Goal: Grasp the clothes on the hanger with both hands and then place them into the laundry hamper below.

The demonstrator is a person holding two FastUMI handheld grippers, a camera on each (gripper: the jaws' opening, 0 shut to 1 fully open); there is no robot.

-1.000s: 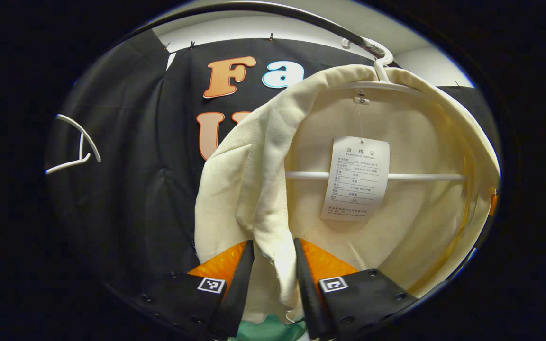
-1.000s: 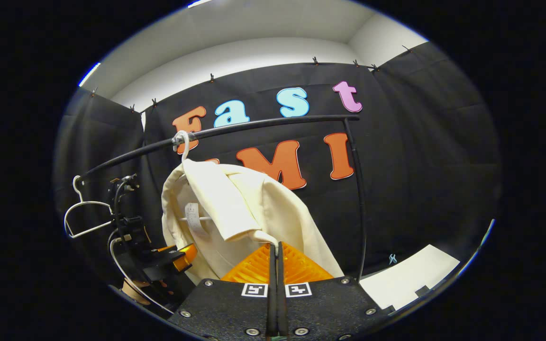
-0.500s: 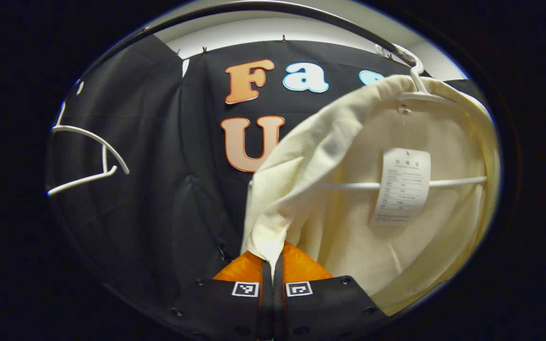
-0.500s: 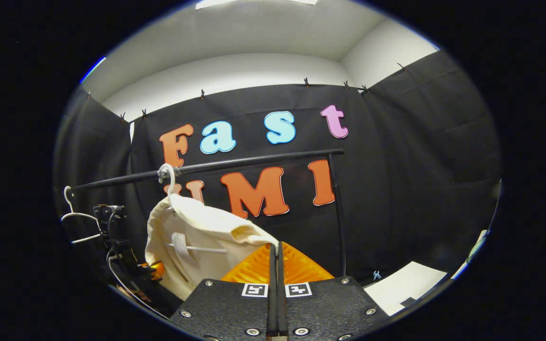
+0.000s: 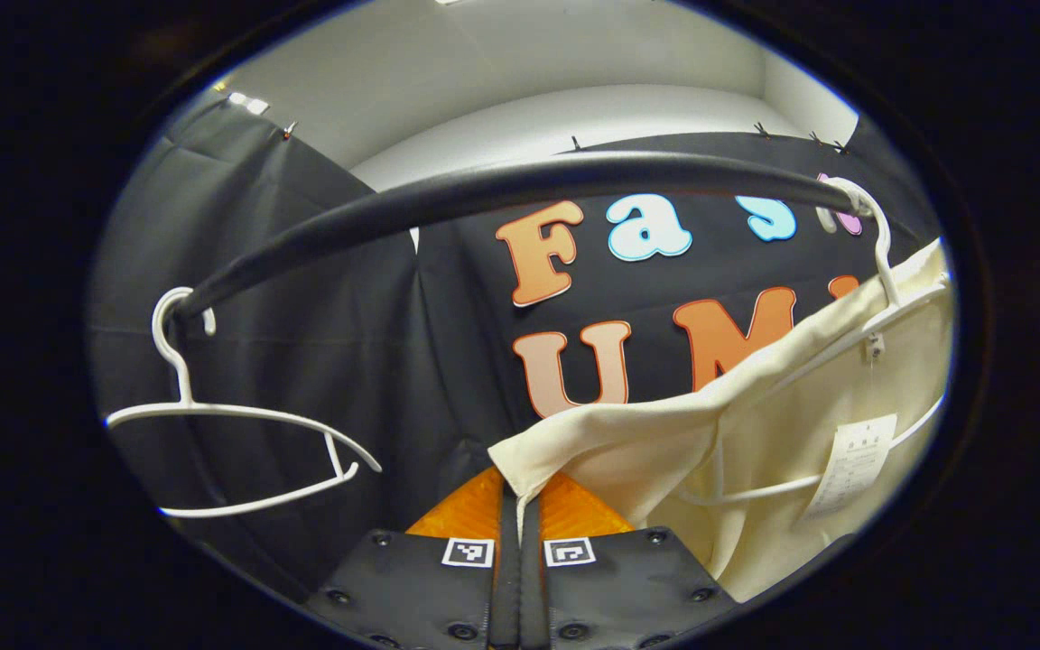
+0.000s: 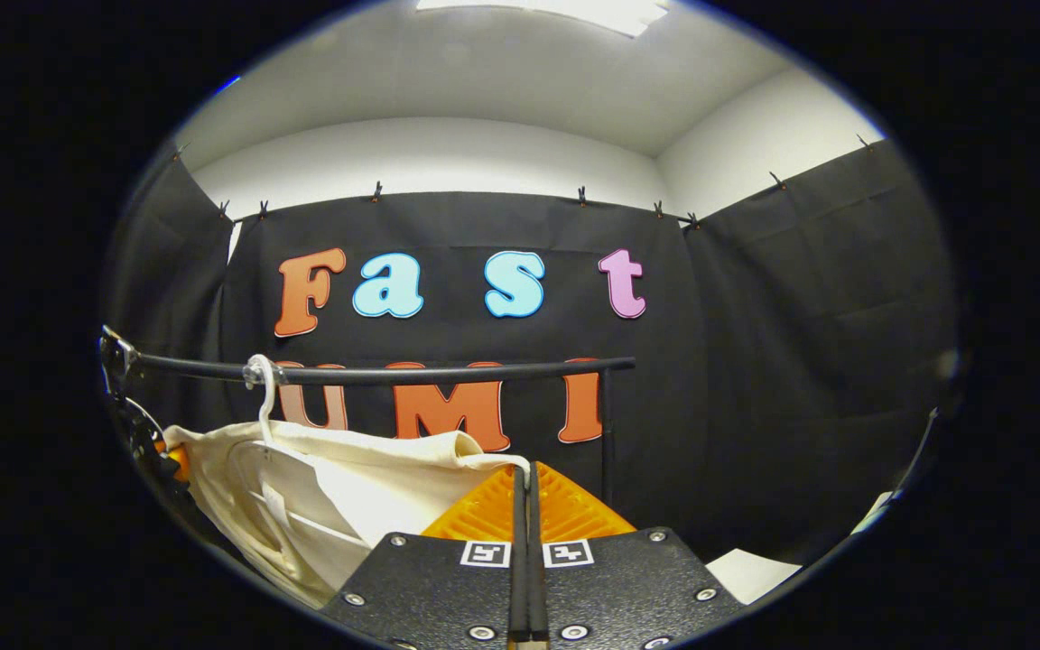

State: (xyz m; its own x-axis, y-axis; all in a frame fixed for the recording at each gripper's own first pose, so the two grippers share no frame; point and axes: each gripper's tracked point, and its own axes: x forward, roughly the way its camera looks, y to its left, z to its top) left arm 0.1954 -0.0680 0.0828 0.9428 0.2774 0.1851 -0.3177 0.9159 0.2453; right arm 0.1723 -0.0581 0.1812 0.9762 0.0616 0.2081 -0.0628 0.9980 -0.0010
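A cream garment (image 5: 782,433) hangs on a white hanger (image 5: 881,262) hooked over the black rail (image 5: 502,185), at the right of the left gripper view. A paper tag (image 5: 849,465) dangles inside it. My left gripper (image 5: 513,483) is shut on a pulled-out corner of the cloth, which stretches toward the hanger. In the right gripper view the same garment (image 6: 339,496) spreads at lower left under the hanger hook (image 6: 263,384) on the rail (image 6: 376,370). My right gripper (image 6: 524,474) is shut on its other edge. The other gripper (image 6: 159,456) peeks out at far left.
An empty white hanger (image 5: 240,433) hangs on the rail at the left of the left gripper view. The rail's upright post (image 6: 606,424) stands right of my right gripper. A pale patch of floor (image 6: 755,573) lies at lower right.
My left gripper went from open around the cloth to shut on it and pulled left and up. Both grippers rose and drew the garment out flatter; the right stayed shut.
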